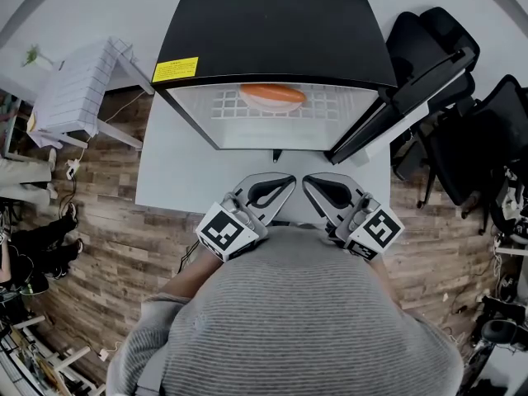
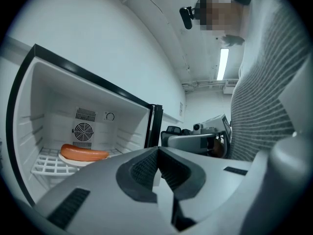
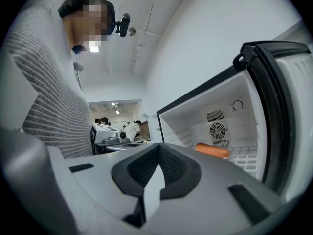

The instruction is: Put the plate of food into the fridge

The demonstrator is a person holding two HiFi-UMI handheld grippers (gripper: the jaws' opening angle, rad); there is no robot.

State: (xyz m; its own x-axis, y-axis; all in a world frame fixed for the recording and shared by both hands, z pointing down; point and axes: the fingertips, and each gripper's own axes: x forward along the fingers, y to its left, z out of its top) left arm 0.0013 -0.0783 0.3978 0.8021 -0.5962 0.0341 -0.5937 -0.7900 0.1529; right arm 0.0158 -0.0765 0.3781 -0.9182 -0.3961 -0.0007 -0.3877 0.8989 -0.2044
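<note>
No legible txt; yellow label (image 1: pixel 175 69) on fridge (image 1: pixel 272 23) too blurry

Fridge (image 1: pixel 272 23) black outside, white inside. Sausage (image 1: pixel 272 96) orange, plate (image 2: pixel 70 160) white. My fingers (image 2: pixel 98 199) grey, pads (image 2: pixel 142 173) black. Sweater (image 1: pixel 305 320) grey-striped. Floor (image 1: pixel 107 217) brown wood.

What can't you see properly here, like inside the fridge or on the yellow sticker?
Head view: print on the yellow sticker is too small to read.
Head view: the top of the fridge hides what is behind the sausage.
Left gripper view: the left gripper covers the front edge of the plate; marks on the dial are too small.
Right gripper view: the right gripper hides nearly all of the plate.
</note>
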